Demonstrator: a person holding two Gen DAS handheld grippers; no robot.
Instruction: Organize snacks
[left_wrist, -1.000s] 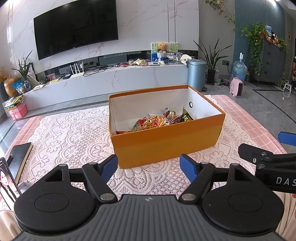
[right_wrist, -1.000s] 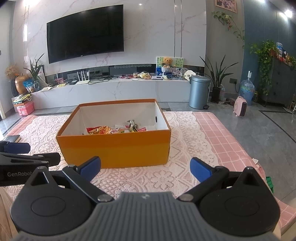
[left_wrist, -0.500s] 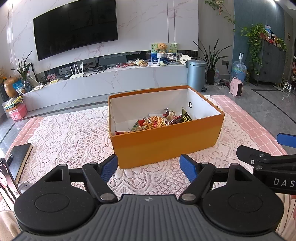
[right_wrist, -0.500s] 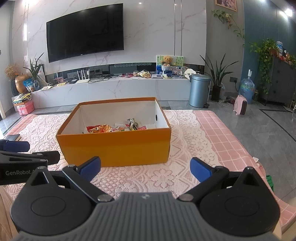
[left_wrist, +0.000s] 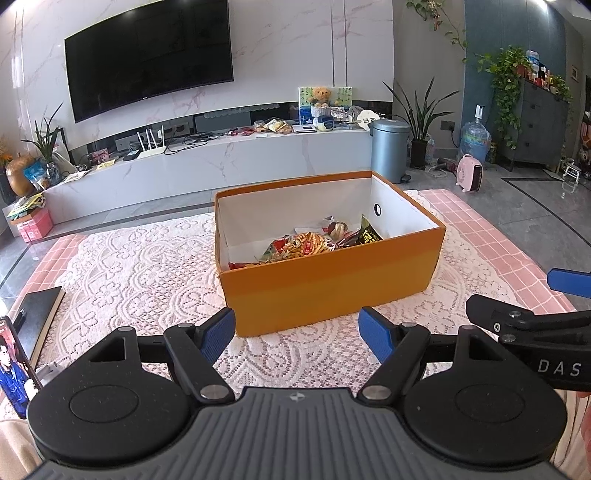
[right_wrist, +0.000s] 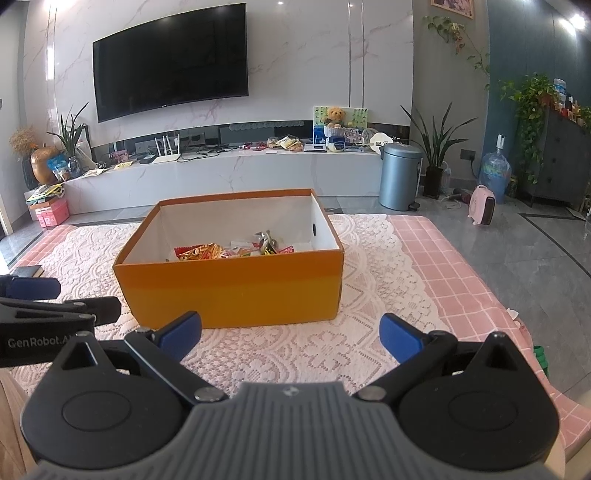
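An open orange box (left_wrist: 332, 288) stands on the lace cloth in the middle of the table; it also shows in the right wrist view (right_wrist: 232, 291). Several snack packets (left_wrist: 314, 245) lie on its floor, also seen in the right wrist view (right_wrist: 229, 251). My left gripper (left_wrist: 297, 332) is open and empty, a little in front of the box's near wall. My right gripper (right_wrist: 290, 332) is open and empty, also just before the box. Each gripper's side shows at the edge of the other's view.
A white lace cloth (left_wrist: 140, 266) covers a pink checked tablecloth (right_wrist: 454, 273). A dark notebook (left_wrist: 37, 317) and a phone (left_wrist: 14, 369) lie at the table's left edge. Beyond the table stand a TV bench, a grey bin (left_wrist: 389, 149) and plants.
Both grippers have stayed open and nearly still; the views shift only very slightly.
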